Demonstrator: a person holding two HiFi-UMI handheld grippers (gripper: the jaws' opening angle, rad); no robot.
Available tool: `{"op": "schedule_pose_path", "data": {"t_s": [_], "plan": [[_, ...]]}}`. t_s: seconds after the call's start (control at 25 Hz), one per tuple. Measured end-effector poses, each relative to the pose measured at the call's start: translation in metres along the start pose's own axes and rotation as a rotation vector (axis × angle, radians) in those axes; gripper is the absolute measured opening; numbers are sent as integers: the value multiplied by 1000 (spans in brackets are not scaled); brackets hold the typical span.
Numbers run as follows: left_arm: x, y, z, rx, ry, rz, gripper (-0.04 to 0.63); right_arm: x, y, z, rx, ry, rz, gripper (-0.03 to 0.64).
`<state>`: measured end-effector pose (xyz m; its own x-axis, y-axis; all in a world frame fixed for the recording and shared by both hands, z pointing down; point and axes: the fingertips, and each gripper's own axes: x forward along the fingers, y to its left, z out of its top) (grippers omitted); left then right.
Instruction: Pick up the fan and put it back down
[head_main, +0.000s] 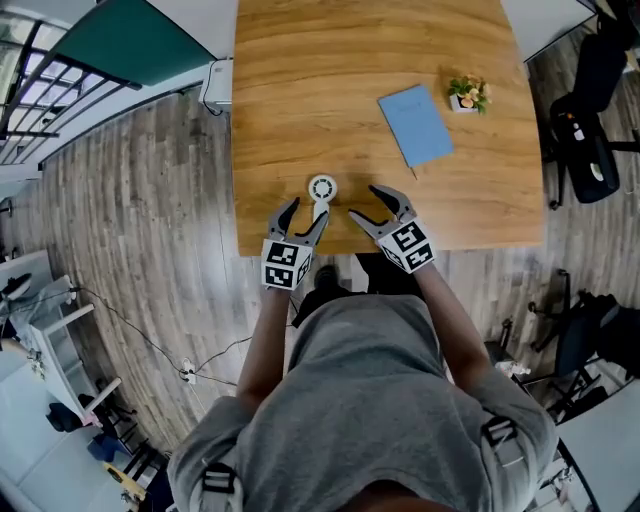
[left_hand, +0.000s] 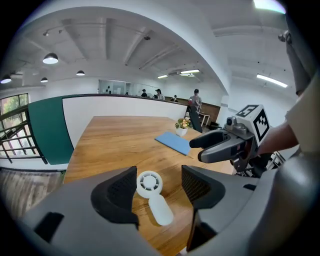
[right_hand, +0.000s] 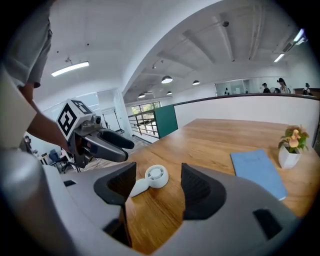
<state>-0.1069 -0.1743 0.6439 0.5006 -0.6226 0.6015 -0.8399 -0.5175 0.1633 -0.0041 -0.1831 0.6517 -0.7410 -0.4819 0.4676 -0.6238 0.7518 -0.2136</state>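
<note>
A small white hand fan (head_main: 321, 191) with a round head and a short handle lies flat on the wooden table (head_main: 300, 90), near its front edge. My left gripper (head_main: 299, 221) hovers just in front of the fan's handle, jaws open and nothing between them; in the left gripper view the fan (left_hand: 151, 192) shows in the gap, apart from both pads. My right gripper (head_main: 372, 208) stands open a little to the fan's right. In the right gripper view the fan (right_hand: 152, 178) lies ahead between the jaws, untouched.
A blue notebook (head_main: 416, 124) lies on the table's right half, with a small potted plant (head_main: 466, 94) beside it. Black office chairs (head_main: 588, 110) stand at the right of the table. Cables run over the wooden floor at the left.
</note>
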Motion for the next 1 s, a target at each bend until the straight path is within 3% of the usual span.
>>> {"op": "schedule_pose_path", "data": {"t_s": [0.24,0.52,0.84,1.0], "plan": [[23,10,-13,-20,58,42,296,17,-19,-11,2,54,79,291],[39,19,-24,-45,94,51,313,18,-52,-17,9,82,56,290],[61,19,-33,-19,142,15,325,13,-56,-28,57,97,16,290],[75,26,-39,55,164,34,334,9,-60,-34,78,107,-13,290]]}}
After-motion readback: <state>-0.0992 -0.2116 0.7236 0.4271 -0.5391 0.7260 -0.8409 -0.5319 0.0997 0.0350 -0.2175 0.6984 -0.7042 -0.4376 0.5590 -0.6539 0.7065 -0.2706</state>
